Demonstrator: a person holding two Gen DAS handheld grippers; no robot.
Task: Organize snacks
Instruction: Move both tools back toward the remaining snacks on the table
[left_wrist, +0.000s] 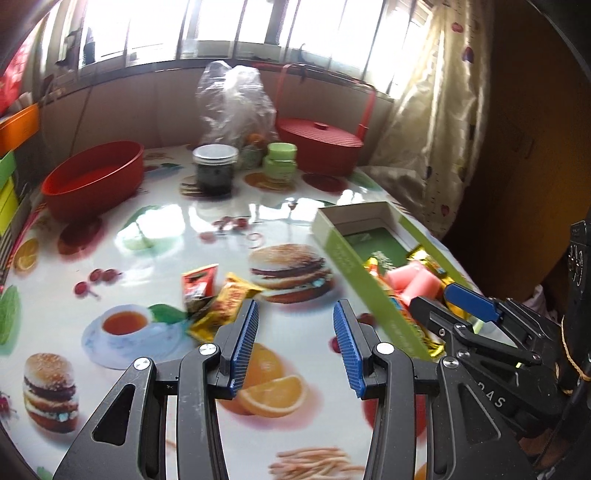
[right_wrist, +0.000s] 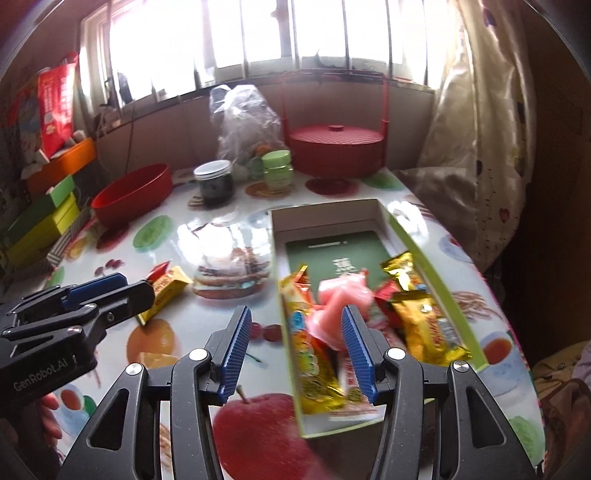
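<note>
Left gripper (left_wrist: 295, 343) with fingers spread and empty above the printed surface (left_wrist: 155, 229), two snack packets (left_wrist: 216, 295) just ahead, right gripper (right_wrist: 295, 347) fingers spread astride the green box (right_wrist: 421, 254) wall, more snacks (right_wrist: 424, 325) inside.

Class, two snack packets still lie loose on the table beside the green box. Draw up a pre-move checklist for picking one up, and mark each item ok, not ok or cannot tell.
1. Left claw empty, pads apart: ok.
2. Right claw empty: ok; it straddles the green box wall.
3. Loose packets reachable: ok; yellow packet and red packet lie just ahead of the left claw.
4. Packets separate: not ok, they overlap.
5. Room in the box: ok, far end bare.
6. Box steady on the table: cannot tell.
</note>
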